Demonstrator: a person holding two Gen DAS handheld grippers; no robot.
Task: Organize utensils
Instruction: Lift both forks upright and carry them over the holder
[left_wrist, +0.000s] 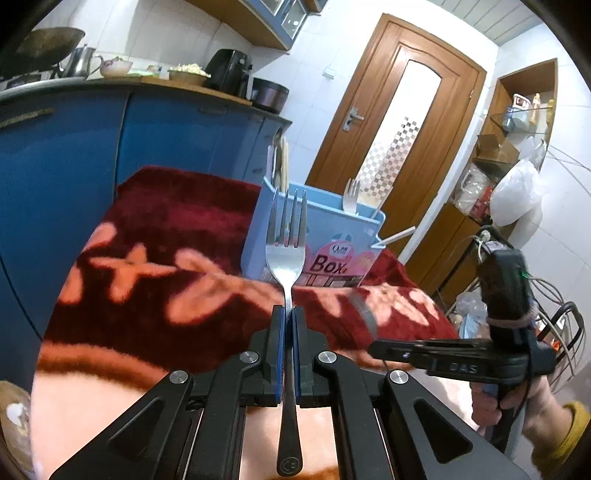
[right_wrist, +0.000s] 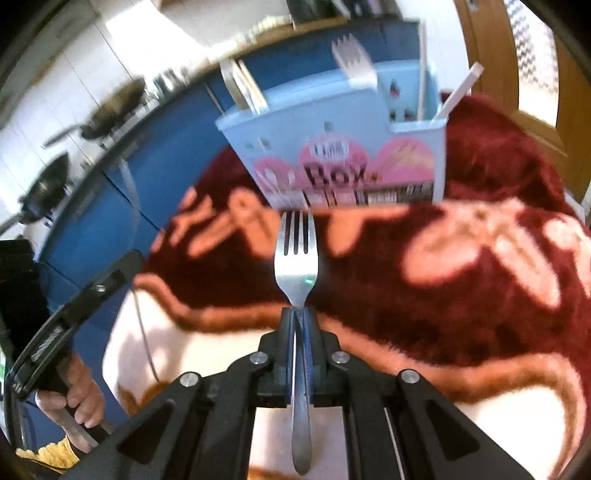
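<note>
My left gripper (left_wrist: 287, 308) is shut on a steel fork (left_wrist: 286, 251), tines pointing up and forward, in front of the light blue utensil box (left_wrist: 332, 236). My right gripper (right_wrist: 297, 312) is shut on a second steel fork (right_wrist: 296, 254), held above the red cloth short of the same box (right_wrist: 406, 122). The box stands upright on the cloth and holds chopsticks (left_wrist: 282, 162), a white plastic fork (left_wrist: 351, 195) and white sticks (right_wrist: 458, 92). The right gripper's body (left_wrist: 461, 358) shows at the right of the left wrist view.
A dark red and orange plush cloth (left_wrist: 166, 229) covers the table. Blue kitchen cabinets (left_wrist: 74, 147) with pans and pots on the counter stand behind. A wooden door (left_wrist: 399, 129) and shelves with bags (left_wrist: 517, 184) are at the right.
</note>
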